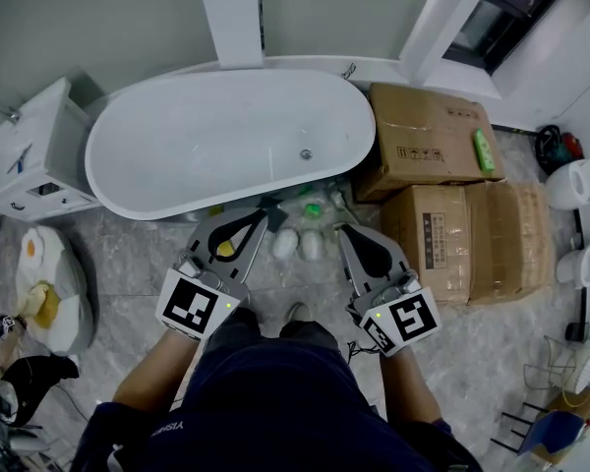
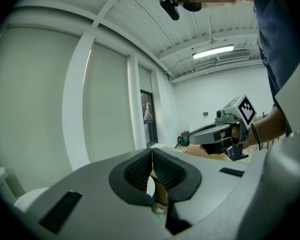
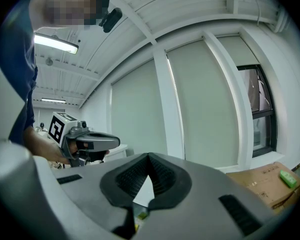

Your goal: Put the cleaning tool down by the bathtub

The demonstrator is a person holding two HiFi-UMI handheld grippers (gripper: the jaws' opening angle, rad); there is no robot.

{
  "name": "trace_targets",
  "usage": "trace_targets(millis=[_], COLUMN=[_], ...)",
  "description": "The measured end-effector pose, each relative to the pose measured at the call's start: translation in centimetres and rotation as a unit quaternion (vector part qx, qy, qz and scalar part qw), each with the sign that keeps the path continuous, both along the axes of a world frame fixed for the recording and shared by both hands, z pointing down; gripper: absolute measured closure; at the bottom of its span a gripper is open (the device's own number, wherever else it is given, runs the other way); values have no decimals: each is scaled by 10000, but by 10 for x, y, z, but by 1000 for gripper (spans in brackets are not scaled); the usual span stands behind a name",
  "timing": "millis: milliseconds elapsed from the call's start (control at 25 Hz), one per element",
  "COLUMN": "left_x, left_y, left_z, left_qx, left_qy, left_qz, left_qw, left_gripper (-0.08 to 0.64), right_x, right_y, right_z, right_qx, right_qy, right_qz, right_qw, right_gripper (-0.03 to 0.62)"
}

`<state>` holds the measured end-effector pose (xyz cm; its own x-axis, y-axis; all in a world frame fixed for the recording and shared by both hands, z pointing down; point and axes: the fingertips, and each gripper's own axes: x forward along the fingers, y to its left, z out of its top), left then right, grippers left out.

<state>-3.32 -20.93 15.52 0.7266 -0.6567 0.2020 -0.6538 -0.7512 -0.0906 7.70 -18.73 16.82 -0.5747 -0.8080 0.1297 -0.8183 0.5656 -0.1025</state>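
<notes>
Both hands are held low before the body. The left gripper [image 1: 263, 218] and the right gripper [image 1: 343, 230] have their jaws together on nothing and point toward the tub [image 1: 197, 136]. The cleaning tool [image 1: 312, 209] seems to lie on the floor just beside the tub; its axis is not clear.

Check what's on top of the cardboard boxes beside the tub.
A small green object lies on the far cardboard box, near its right edge. The tops of the nearer boxes look bare. All are shut, so their contents cannot be seen.
</notes>
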Motion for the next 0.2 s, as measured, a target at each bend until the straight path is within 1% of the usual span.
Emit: trace_targets(millis=[200], left_x=[1], left_y=[-3], left_z=[-1], left_qx=[-13], left_qy=[17], left_qz=[32], left_qw=[10000], left_gripper=[528], right_x=[-1], right_y=[-3], right_z=[1], right_qx=[-15], right_qy=[10], right_qz=[-21], right_qw=[10000], right_gripper=[589])
